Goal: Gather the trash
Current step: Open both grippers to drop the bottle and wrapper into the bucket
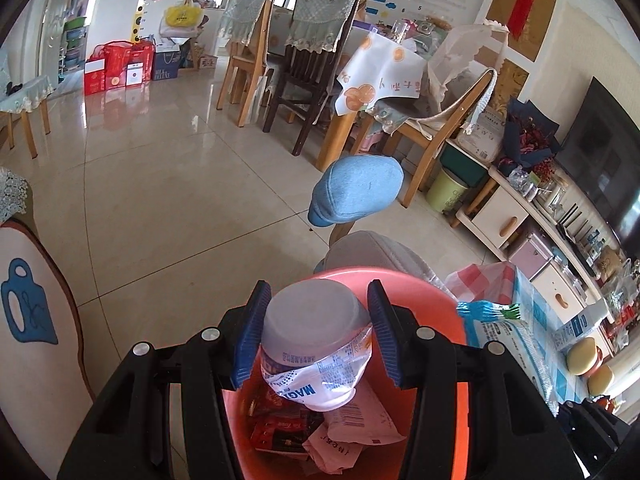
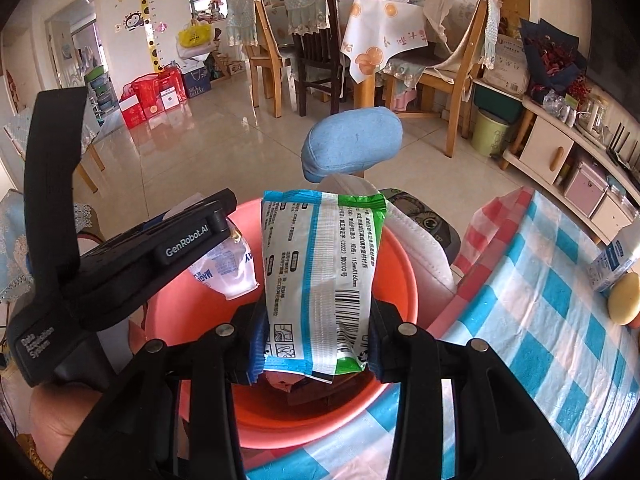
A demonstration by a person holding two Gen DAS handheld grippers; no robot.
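Observation:
An orange-pink plastic bin [image 1: 436, 304] stands below both grippers and holds several wrappers and papers [image 1: 340, 436]. My left gripper [image 1: 318, 312] is over the bin, with a crumpled clear plastic bottle [image 1: 316, 344] with a blue-and-white label between its blue pads. The pads look spread, and I cannot tell if they press it. My right gripper [image 2: 316, 340] is shut on a white, blue and green wipes packet [image 2: 320, 280] held upright over the bin [image 2: 400, 280]. The left gripper's black body [image 2: 132, 256] and the bottle [image 2: 224, 272] show in the right wrist view.
A table with a blue-and-white checked cloth [image 2: 540, 320] lies to the right of the bin, with a small carton [image 2: 616, 260] on it. A chair with a blue cap [image 2: 352, 144] on its back stands behind the bin. Dining chairs, a table and a TV cabinet [image 1: 520, 216] are farther back.

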